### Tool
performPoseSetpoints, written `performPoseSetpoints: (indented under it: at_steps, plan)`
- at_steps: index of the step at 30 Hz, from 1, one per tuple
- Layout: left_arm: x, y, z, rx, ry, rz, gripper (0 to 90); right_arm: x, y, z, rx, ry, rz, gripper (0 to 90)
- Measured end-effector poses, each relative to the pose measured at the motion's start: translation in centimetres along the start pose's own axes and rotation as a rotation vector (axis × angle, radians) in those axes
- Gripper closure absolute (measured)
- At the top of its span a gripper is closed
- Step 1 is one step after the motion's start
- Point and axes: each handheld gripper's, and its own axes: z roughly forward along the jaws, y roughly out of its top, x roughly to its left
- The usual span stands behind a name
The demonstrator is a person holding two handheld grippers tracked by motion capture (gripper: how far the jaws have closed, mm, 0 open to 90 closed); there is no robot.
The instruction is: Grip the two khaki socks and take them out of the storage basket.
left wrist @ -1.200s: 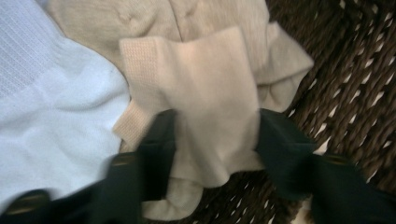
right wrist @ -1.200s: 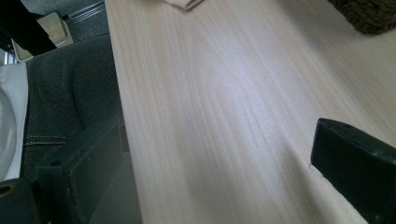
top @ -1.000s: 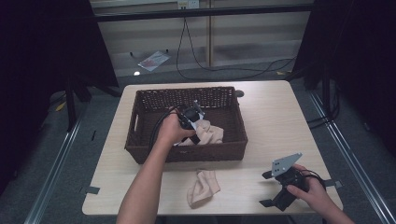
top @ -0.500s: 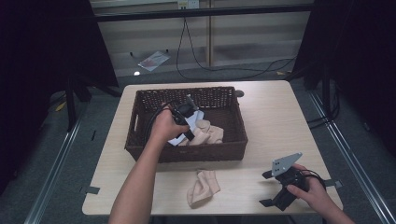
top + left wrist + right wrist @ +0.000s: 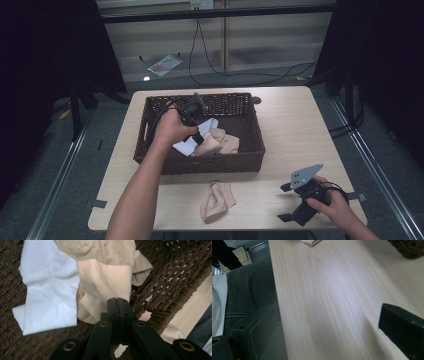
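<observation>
A dark wicker basket [image 5: 200,165] stands mid-table with a white sock [image 5: 184,146] and beige socks [image 5: 222,142] inside. My left gripper [image 5: 199,139] points down into the basket, jaws pressed together. In the left gripper view the left gripper [image 5: 117,300] pinches the edge of a beige sock [image 5: 105,282], which lies beside the white sock [image 5: 47,297]. A further beige sock [image 5: 216,201] lies on the table in front of the basket. At the table's front right, my right gripper [image 5: 284,202] rests with its jaws wide apart and nothing between them [image 5: 324,340].
The wooden table [image 5: 300,130] has bare room right of the basket. In the right gripper view, the table's near edge [image 5: 277,302] runs past dark floor, and a basket corner [image 5: 409,248] shows at top right. Cables and a paper lie on the floor beyond.
My left hand has lifted up out of the sock pile and shifted slightly left, jaws staying together on the beige sock. The right hand and gripper have stayed put.
</observation>
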Motion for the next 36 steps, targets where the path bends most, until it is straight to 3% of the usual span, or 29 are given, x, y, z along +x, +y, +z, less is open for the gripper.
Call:
performPoseSetpoints:
  at_steps: [16, 36]
  plan:
    - [-1.3, 0.8, -5.1, -0.024, -0.015, -0.055, 89.8, 0.0, 0.0, 0.0, -0.001, -0.003, -0.003, 1.8]
    - [-3.9, 0.8, -11.7, -0.064, -0.05, -0.057, 89.7, 0.0, 0.1, 0.0, 0.003, -0.002, -0.007, 1.8]
